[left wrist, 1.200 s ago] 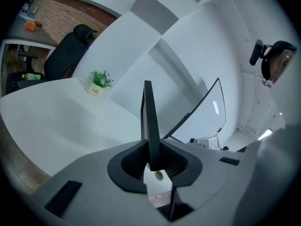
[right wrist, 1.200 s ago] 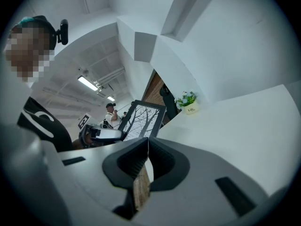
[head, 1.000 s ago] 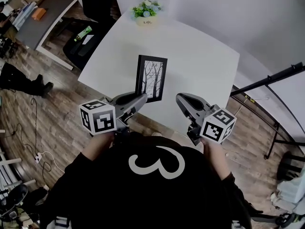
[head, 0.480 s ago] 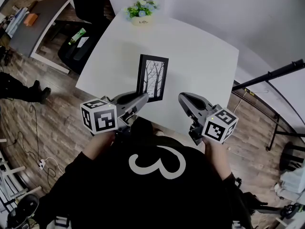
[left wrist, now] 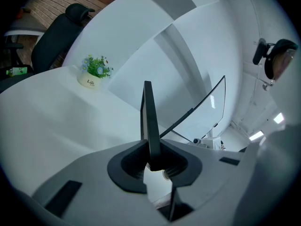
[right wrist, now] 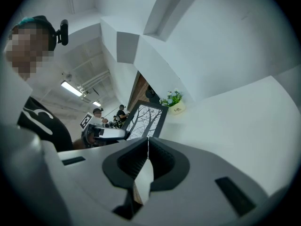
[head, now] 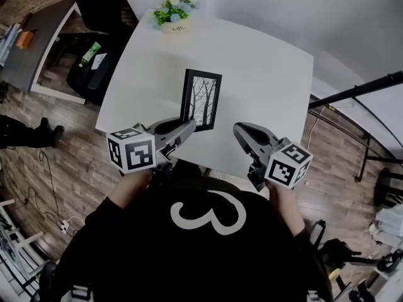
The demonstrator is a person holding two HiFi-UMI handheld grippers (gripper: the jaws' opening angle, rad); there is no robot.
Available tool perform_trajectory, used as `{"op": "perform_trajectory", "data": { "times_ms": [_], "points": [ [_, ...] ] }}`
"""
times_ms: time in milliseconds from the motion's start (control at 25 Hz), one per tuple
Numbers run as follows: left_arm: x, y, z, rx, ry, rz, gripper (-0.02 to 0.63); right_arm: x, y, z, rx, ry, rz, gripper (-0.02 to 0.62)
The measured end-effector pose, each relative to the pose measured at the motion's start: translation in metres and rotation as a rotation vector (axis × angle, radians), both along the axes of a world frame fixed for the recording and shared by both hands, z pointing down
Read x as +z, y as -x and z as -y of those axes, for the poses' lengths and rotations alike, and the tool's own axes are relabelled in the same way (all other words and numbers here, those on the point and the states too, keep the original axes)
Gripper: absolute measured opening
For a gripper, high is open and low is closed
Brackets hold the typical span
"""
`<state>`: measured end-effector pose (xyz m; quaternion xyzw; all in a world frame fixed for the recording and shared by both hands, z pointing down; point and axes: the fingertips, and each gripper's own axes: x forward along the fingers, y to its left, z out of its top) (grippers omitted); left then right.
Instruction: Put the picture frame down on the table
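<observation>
A black picture frame (head: 201, 99) with a bare-tree print hangs over the near part of the white table (head: 264, 74). My left gripper (head: 187, 126) is shut on its lower left edge. In the left gripper view the frame (left wrist: 147, 119) rises edge-on from between the closed jaws of that gripper (left wrist: 153, 161). I cannot tell whether its bottom touches the table. My right gripper (head: 239, 131) hovers to the right of the frame, shut with nothing in it. In the right gripper view the frame (right wrist: 146, 121) stands beyond the closed right gripper (right wrist: 147, 149).
A small pot of flowers (head: 171, 14) stands at the table's far left corner. A black office chair (head: 94, 5) and a green bottle (head: 91, 52) are left of the table. A black stand (head: 352, 93) runs along the right. A person's legs (head: 25, 131) show at far left.
Both grippers have come slightly forward towards the table's near edge, the frame still in the left one. The table and flower pot now sit further left in the head view.
</observation>
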<state>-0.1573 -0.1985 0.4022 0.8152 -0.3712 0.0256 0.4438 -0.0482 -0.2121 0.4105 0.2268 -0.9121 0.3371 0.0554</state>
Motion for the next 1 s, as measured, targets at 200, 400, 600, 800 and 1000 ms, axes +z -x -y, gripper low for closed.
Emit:
{"op": "perform_trajectory", "data": {
  "times_ms": [200,400,600,800,1000],
  "points": [
    [0.007,0.000,0.008,0.034,0.022,0.005,0.074,0.002,-0.004,0.007,0.038,0.008,-0.002,0.023],
    [0.021,-0.005,0.017,0.072,0.040,0.027,0.074,0.010,-0.012,0.009,0.074,0.030,-0.012,0.023],
    [0.041,-0.008,0.019,0.102,0.087,0.029,0.074,0.017,-0.016,0.008,0.106,0.049,-0.026,0.023],
    [0.056,-0.013,0.018,0.128,0.125,0.017,0.074,0.023,-0.022,0.006,0.128,0.055,-0.040,0.023],
    [0.071,-0.015,0.019,0.155,0.147,0.049,0.074,0.027,-0.026,0.002,0.155,0.073,-0.042,0.023]
  ]
}}
